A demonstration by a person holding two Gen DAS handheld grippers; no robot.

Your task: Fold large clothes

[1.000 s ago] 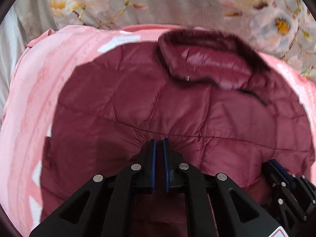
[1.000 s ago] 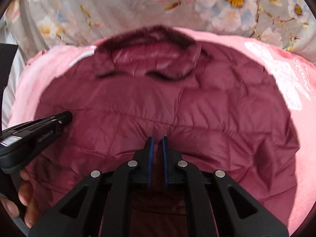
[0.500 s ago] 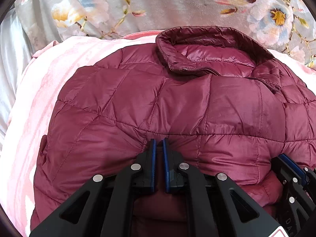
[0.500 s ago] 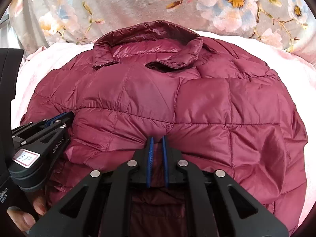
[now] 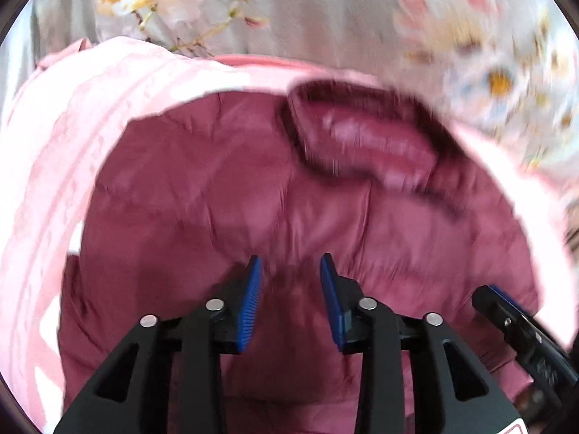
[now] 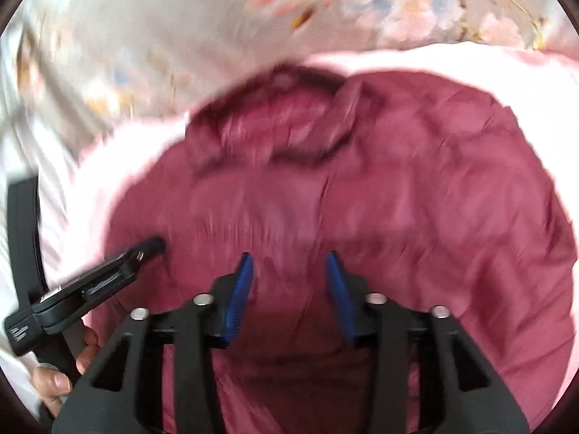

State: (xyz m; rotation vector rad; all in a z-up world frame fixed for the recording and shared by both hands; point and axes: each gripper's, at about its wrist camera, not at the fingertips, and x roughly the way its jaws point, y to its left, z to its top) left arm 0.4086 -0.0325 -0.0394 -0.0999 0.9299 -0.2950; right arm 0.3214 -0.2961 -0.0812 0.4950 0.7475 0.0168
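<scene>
A maroon quilted puffer jacket [image 5: 224, 195] [image 6: 416, 195] lies folded on a pink blanket, collar [image 5: 365, 141] [image 6: 286, 119] at the far side. My left gripper [image 5: 289, 271] hovers over the near folded edge, its jaws opening, blue pads apart and free of the fabric. My right gripper [image 6: 287, 266] does the same to the right of it, jaws opening, nothing pinched. Each gripper shows in the other's view: the right gripper [image 5: 521, 329] at the lower right, the left gripper [image 6: 90, 289] at the lower left with a hand [image 6: 58, 379] on its handle. Both views are blurred.
The pink blanket [image 5: 47, 181] [image 6: 434, 58] spreads under and around the jacket. Beyond it lies a grey floral sheet [image 5: 325, 11] [image 6: 144, 36]. A white cloth strip [image 6: 21, 137] runs along the far left.
Both grippers were shut on the jacket's near folded edge; now both have let go, their jaws parted, and pulled up and back. The jacket edge has dropped onto the layer below.
</scene>
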